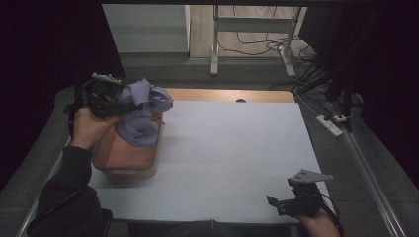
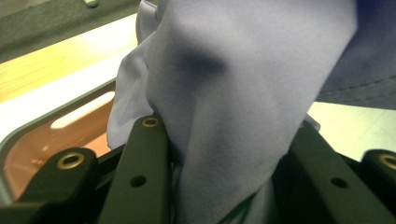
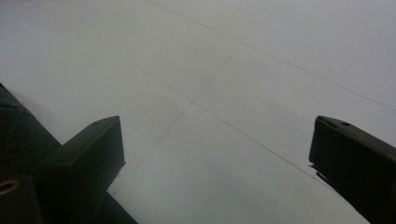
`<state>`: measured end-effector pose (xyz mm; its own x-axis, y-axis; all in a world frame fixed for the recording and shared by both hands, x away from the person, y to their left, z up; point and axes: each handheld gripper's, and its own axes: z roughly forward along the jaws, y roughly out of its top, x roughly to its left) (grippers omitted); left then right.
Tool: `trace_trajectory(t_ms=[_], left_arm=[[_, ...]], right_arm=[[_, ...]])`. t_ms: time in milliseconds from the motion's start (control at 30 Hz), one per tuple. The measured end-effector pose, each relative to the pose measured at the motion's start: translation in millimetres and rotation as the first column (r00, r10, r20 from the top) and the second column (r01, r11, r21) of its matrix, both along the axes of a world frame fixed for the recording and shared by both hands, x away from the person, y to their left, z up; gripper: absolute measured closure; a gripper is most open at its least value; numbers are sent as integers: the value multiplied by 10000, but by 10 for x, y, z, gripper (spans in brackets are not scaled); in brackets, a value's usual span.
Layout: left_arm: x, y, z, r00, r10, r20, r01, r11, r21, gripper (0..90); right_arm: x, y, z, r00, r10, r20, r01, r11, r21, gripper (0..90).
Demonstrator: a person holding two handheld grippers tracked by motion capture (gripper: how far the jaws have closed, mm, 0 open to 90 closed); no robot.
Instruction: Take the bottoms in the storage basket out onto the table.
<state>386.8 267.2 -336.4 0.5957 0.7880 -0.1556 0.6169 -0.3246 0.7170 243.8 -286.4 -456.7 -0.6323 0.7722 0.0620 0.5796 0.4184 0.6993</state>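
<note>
A lilac cloth [image 1: 143, 111] hangs bunched above an orange-brown tub [image 1: 126, 158] at the table's left side. My left gripper [image 1: 121, 101] is shut on the cloth's upper part, held up over the tub's far end. In the left gripper view the cloth [image 2: 233, 93] fills the space between the two black jaws, with the tub's rim [image 2: 51, 121] below at left. My right gripper [image 1: 279, 203] rests low at the near right of the white table top [image 1: 232, 148], its jaws wide apart. Between them the right gripper view has just bare white surface [image 3: 219, 93].
A wooden strip [image 1: 232, 95] runs along the table's far edge. Beyond it stand a metal frame leg [image 1: 216, 44] and loose cables on the floor. A power strip [image 1: 330, 124] lies off the table's right side. Dark grey padding borders the table.
</note>
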Motion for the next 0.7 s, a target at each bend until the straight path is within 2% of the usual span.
trace_trajectory(t_ms=[333,700], left_arm=[[25,-205,76,9986,-481,208,482,9988,-55,688],[67,-456,94,9946,-985,323,987,9951,-46,687]], right_arm=[[0,-1,0,10000,18,-2,-18,10000,8,35],[-1,-5,0,10000,6,17,-6,10000,52,35]])
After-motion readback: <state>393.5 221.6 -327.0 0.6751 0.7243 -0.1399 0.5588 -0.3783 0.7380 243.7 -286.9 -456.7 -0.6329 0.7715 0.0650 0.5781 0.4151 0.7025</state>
